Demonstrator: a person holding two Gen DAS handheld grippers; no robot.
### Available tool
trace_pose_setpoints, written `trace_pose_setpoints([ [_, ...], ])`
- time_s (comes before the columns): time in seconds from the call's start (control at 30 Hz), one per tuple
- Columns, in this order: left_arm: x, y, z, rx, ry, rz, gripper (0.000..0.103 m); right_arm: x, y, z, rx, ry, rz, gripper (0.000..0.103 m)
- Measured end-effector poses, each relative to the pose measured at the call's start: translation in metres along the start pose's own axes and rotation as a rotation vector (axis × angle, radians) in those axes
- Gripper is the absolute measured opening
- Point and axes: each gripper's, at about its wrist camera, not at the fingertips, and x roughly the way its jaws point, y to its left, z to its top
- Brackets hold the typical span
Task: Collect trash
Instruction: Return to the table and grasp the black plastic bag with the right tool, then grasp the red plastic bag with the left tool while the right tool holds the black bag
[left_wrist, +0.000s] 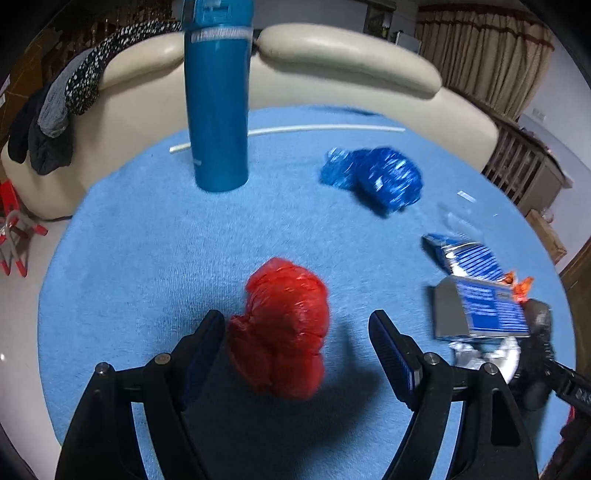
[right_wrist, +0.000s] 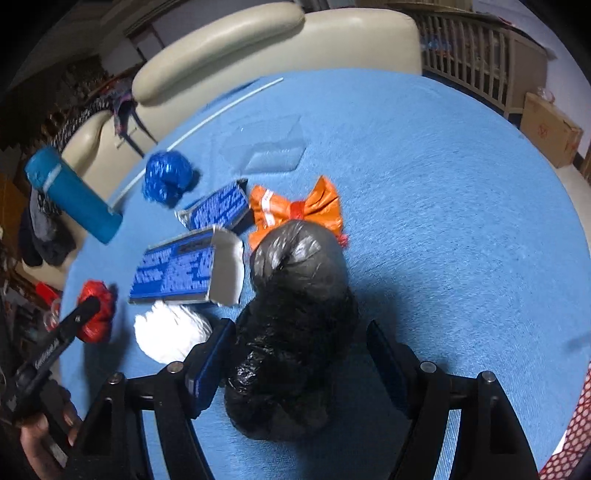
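Straddling a crumpled red plastic bag (left_wrist: 286, 328), the left hand-held gripper (left_wrist: 297, 332) is seen spread wide; the left pad lies at the bag's edge, the right pad well clear, so nothing is pinched yet. The right hand-held gripper (right_wrist: 299, 343) is likewise spread around a knotted black bag (right_wrist: 295, 321), its left pad close against the bag and the right pad apart from it. Both are judged to be lined up for a closing grasp, each wad being centred between the fingers so that soft plastic can be gathered.

Other trash is noted on the bench (right_wrist: 443, 203): a blue foil wad (left_wrist: 376, 179), two blue printed cartons (right_wrist: 177, 271) lying flat, an orange wrapper (right_wrist: 295, 210) touching the black bag's far side, and a white crumpled wad (right_wrist: 170, 334) just beside the right gripper's left finger. A tall blue bottle (left_wrist: 218, 110) stands upright near the far edge, with a thin white rod (left_wrist: 325, 128) behind it.

The bench is covered in blue towelling cloth, likely to grip the plastic slightly. A cream sofa (left_wrist: 332, 74) is seen beyond, with dark clothing draped over it, curtains (left_wrist: 487, 55) and a slatted cabinet (right_wrist: 480, 48).
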Motion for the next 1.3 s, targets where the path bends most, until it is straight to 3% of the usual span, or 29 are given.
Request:
trace_pose_setpoints([
  [0.03, 0.004, 0.002, -0.001, -0.007, 0.012, 0.001, 0.081, 0.000, 0.002, -0.001, -0.017, -0.007, -0.009, 0.065],
  [0.07, 0.006, 0.003, -0.001, -0.013, 0.018, 0.001, 0.081, 0.001, 0.005, -0.002, -0.039, -0.007, -0.011, 0.047],
  [0.13, 0.009, 0.005, -0.003, -0.019, 0.021, 0.005, 0.078, 0.001, 0.008, -0.003, -0.060, -0.004, -0.012, 0.044],
  [0.17, 0.010, 0.005, -0.005, -0.011, 0.027, -0.004, 0.068, 0.001, 0.011, -0.003, -0.073, -0.003, -0.007, 0.043],
  [0.2, 0.012, 0.004, -0.005, -0.004, 0.043, -0.006, 0.049, 0.001, 0.012, -0.005, -0.083, -0.001, -0.004, 0.042],
  [0.8, -0.039, -0.023, -0.022, 0.033, -0.027, -0.049, 0.045, -0.042, 0.017, -0.027, -0.132, -0.081, -0.001, 0.041],
  [1.3, -0.090, -0.073, -0.047, 0.114, -0.085, -0.102, 0.045, -0.090, -0.018, -0.046, -0.064, -0.171, 0.044, 0.040],
])
